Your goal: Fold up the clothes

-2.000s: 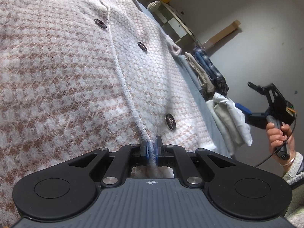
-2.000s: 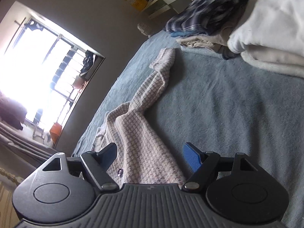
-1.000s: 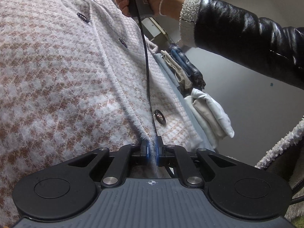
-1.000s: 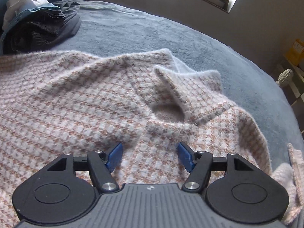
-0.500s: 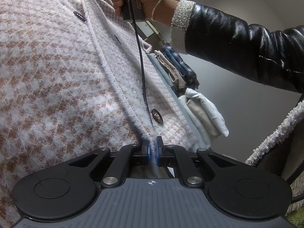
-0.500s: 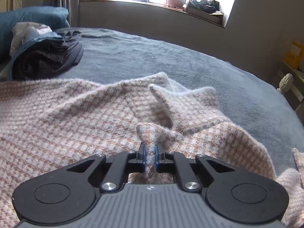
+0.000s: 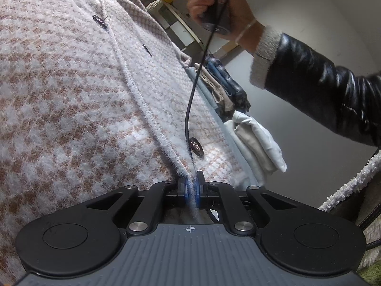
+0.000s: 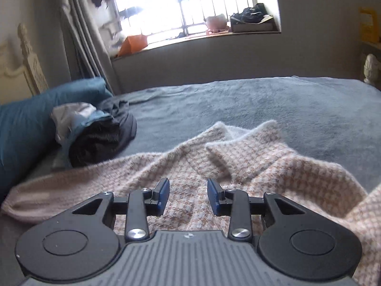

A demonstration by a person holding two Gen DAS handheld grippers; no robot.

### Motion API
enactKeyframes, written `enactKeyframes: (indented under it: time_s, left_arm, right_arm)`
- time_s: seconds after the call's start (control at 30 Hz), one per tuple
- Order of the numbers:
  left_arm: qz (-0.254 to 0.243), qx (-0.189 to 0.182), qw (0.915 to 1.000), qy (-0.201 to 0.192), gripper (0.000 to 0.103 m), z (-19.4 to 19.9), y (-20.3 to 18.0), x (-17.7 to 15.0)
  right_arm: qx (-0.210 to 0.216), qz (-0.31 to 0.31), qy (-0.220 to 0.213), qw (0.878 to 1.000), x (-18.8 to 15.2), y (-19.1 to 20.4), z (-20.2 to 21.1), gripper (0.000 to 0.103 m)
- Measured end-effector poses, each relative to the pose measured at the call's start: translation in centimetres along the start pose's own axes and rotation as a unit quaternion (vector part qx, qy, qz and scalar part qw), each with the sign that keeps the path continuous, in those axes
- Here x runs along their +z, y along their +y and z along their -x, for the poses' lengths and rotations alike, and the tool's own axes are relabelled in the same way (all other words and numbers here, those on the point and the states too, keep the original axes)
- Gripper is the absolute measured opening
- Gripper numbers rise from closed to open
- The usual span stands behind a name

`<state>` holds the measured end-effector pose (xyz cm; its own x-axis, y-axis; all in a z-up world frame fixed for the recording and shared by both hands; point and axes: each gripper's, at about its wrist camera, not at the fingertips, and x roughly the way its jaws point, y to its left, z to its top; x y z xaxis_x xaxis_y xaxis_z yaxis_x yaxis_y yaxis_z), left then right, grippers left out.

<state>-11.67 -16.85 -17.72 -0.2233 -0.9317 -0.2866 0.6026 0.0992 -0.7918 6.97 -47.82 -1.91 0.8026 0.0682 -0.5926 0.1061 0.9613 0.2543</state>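
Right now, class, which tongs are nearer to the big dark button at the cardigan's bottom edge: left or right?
Left. The left tongs are clamped on the cardigan hem just below the button. The right tongs, jaws just reopened and empty, hover up by the collar.

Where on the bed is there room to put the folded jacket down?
The widest bare patch of blue blanket lies beyond the checked jacket, toward the window wall. It is crowded at the left, where a dark clothes heap leans on a teal pillow.
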Motion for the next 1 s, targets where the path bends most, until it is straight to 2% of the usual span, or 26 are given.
enactKeyframes:
  time_s: [0.13, 0.33, 0.4, 0.5, 0.67, 0.87, 1.0]
  left_arm:
    - [-0.004, 0.008, 1.0, 0.004, 0.004, 0.0, -0.4, 0.1]
    - [-0.004, 0.029, 0.9994, 0.017, 0.007, 0.7, -1.1, 0.4]
    - [-0.006, 0.039, 0.999, 0.021, 0.011, 1.1, -1.6, 0.4]
    - [-0.011, 0.054, 0.998, 0.032, 0.025, 2.2, -2.2, 0.5]
    - [-0.016, 0.094, 0.9944, 0.046, 0.033, 5.2, -3.0, 0.9]
    - [-0.005, 0.148, 0.9885, 0.031, 0.037, 8.7, -3.4, 2.3]
    - [0.005, 0.179, 0.9838, 0.011, 0.037, 9.7, -3.3, 3.7]
  right_arm:
    - [-0.011, -0.076, -0.01, 0.997, -1.0, -3.4, 7.1, 0.037]
    - [-0.06, -0.18, -0.02, 0.982, -5.9, -8.9, 16.2, 0.037]
    - [-0.072, -0.218, -0.017, 0.973, -8.2, -10.4, 18.0, 0.037]
    - [-0.093, -0.261, -0.009, 0.961, -11.7, -11.8, 19.6, 0.038]
    - [-0.1, -0.318, -0.017, 0.943, -16.6, -13.6, 21.9, 0.038]
    - [-0.1, -0.32, -0.023, 0.942, -19.3, -14.4, 24.2, 0.038]
    - [-0.079, -0.296, -0.031, 0.951, -19.6, -14.1, 25.6, 0.038]
